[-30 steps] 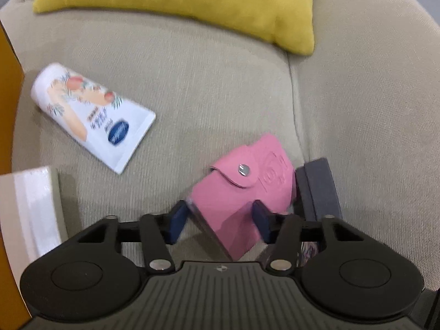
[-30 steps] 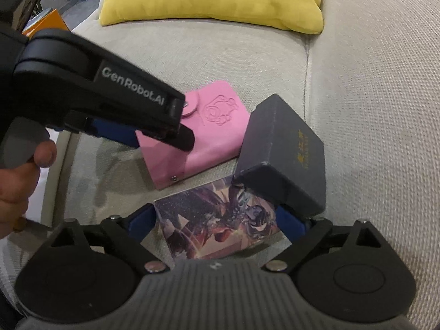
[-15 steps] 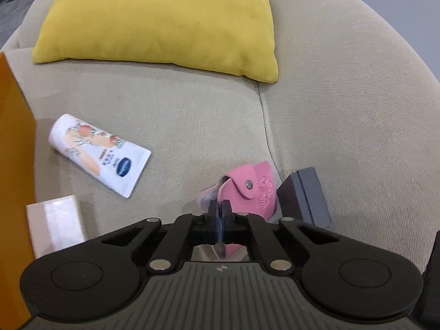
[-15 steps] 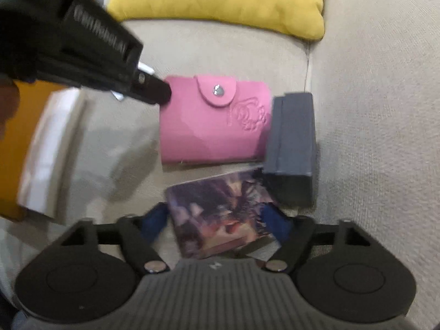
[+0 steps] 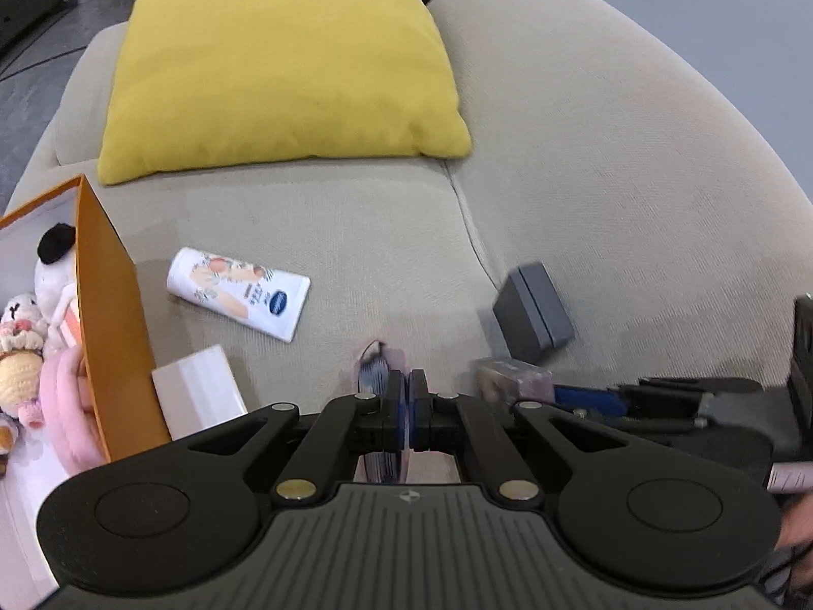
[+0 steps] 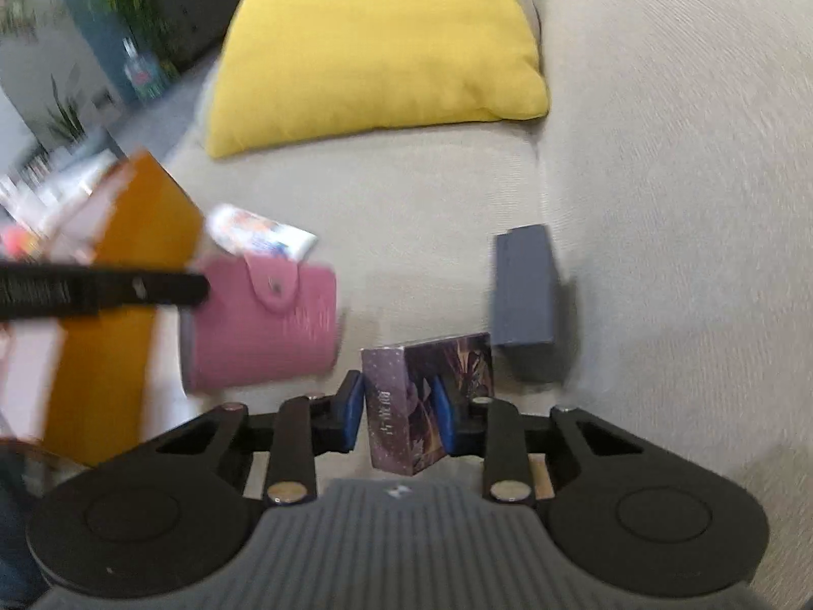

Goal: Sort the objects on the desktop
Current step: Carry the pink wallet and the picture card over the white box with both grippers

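Left gripper (image 5: 408,406) pinched tight on the pink card wallet (image 6: 264,325), soft n floppy so grip near the spine, while right gripper (image 6: 399,414), jaws just closing, clamps the stiff, light card box (image 6: 432,396); orange bin (image 5: 109,315) at 9 o'clock.

Pink wallet (image 6: 264,325); yellow cushion (image 5: 274,66); grey box (image 5: 533,312); orange bin (image 5: 109,320); purple illustrated card box (image 6: 432,401); beige sofa (image 5: 610,178).
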`<state>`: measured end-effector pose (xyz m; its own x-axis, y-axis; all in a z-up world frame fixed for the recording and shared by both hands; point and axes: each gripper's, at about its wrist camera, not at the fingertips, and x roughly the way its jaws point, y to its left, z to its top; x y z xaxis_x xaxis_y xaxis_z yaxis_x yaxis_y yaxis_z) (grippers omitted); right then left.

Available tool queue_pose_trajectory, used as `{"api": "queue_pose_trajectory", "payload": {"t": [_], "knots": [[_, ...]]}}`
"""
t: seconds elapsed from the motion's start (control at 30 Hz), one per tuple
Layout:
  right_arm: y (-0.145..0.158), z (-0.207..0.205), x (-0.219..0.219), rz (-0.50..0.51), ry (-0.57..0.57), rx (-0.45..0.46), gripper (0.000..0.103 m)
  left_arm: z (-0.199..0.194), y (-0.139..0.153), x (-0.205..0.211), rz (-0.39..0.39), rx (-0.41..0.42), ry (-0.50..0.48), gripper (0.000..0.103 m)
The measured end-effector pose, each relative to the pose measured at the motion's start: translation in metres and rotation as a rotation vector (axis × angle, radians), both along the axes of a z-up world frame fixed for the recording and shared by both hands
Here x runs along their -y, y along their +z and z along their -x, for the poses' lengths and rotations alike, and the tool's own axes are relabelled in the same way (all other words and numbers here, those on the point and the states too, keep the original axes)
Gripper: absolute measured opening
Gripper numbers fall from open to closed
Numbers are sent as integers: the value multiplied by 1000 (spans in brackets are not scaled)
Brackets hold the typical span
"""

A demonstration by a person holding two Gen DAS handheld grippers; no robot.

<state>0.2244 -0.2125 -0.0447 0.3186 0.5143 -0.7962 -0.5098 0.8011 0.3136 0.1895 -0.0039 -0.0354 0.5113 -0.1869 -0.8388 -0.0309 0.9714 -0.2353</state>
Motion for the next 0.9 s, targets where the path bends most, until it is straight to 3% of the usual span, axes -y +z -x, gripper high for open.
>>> {"api": "queue_pose_trajectory", "payload": {"t": [0.2, 0.33, 0.43, 0.67, 0.83, 0.9], "knots": [[-3, 3, -1, -10, -45, -12, 26, -5, -17, 11, -38, -28, -42, 0], [-10, -3, -10, 93, -70, 42, 27, 1, -19, 18, -122, 19, -49, 1], [-16, -3, -11, 106, -68, 46, 27, 4, -21, 18, -147, 35, -56, 1], [-13, -2, -4, 41, -81, 35, 24, 5, -16, 20, -59, 58, -104, 1], [-17, 10, 1, 88, -89, 39, 24, -2, -17, 41, -9, 48, -173, 1], [-18, 12, 13, 58, -124, 24, 24, -4, -19, 50, -8, 44, -195, 1]]}}
